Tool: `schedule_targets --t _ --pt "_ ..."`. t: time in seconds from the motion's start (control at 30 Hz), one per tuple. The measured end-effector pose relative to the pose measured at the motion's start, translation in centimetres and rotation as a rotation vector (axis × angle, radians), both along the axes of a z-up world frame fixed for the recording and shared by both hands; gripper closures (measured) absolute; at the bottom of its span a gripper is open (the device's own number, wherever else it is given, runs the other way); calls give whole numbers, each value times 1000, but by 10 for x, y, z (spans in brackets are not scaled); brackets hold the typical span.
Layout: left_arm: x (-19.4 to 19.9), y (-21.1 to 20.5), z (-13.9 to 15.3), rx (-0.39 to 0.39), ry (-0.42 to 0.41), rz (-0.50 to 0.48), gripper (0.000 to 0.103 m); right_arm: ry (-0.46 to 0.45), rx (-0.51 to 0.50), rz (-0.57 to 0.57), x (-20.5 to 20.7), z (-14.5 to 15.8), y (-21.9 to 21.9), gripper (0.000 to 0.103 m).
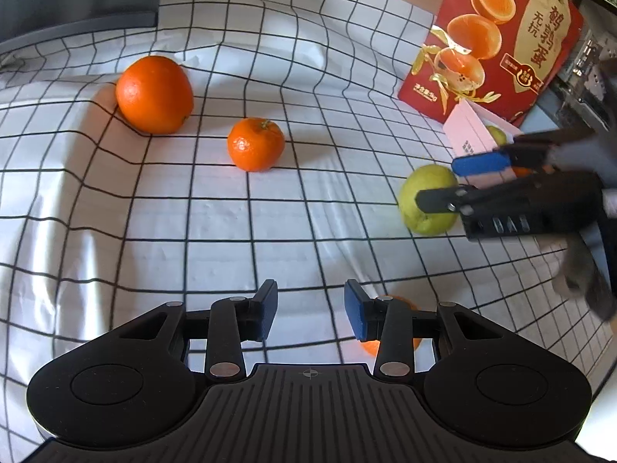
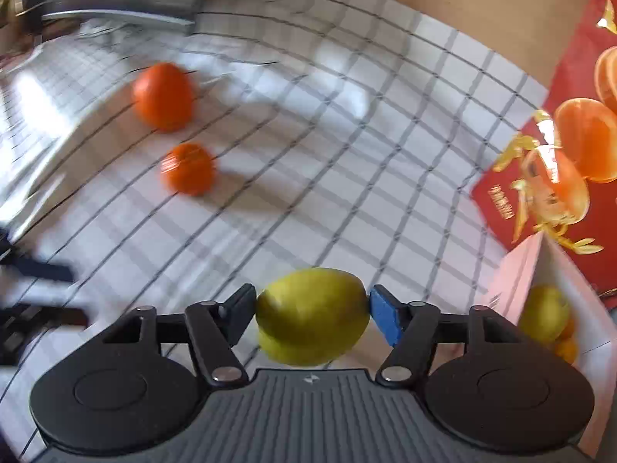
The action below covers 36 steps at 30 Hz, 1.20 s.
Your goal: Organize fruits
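Pinching a green fruit between both pads of the right gripper: dark pad against one side, blue pad against the other, fruit filling the whole gap. Seen from the left wrist, same green fruit sitting on the checked cloth, in front of the red box and a little to that box's left, with the right gripper reaching in from the right and straddling it. Cannot tell whether still resting on the cloth or just lifted.

Left gripper spread, nothing between its pads, only bare cloth in the gap. Hovering over the cloth, well in front of the red box. Partly hidden behind its right-hand finger, a small orange fruit.

Leaning against the foot of the red box, a pale pink box, open, holding another green fruit; from the right wrist, that second green fruit visible inside with something orange beneath it.

Well to the left of the red box, a mandarin with a stub of stem, alone on the cloth. Further left still and a little farther back, a large orange, apart from the mandarin. Right wrist view blurred, both orange fruits smeared but in the same order.
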<state>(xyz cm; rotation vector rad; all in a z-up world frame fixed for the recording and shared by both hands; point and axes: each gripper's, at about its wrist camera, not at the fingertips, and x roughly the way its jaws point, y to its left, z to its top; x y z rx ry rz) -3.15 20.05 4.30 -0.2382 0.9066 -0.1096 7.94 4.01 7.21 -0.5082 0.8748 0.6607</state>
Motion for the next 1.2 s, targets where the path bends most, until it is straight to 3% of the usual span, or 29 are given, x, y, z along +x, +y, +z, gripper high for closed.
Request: schedule_targets --t 0.07,0.13,0.53,0.67,0.93,1.07,1.2 --pt "4 -3 -1 -7 1 -12 60 -43 -1 12 -16 2 -4 52" --pt "8 -8 -2 -13 3 -29 60 -60 8 18 -24 4 -10 52" --pt "26 -33 1 -25 -16 -105 61 10 134 -40 -48 2 -40 51" --pt "28 -32 2 -21 -20 -103 61 -6 143 -35 -58 -1 -38 45" --pt "20 -26 6 -12 -36 -76 61 -2 220 -120 -61 -1 -46 44" --pt "10 -26 8 -5 -42 -84 61 -67 266 -209 -71 9 -67 25" --pt "2 -31 8 4 -42 -115 61 -39 304 -254 -73 9 -84 25"
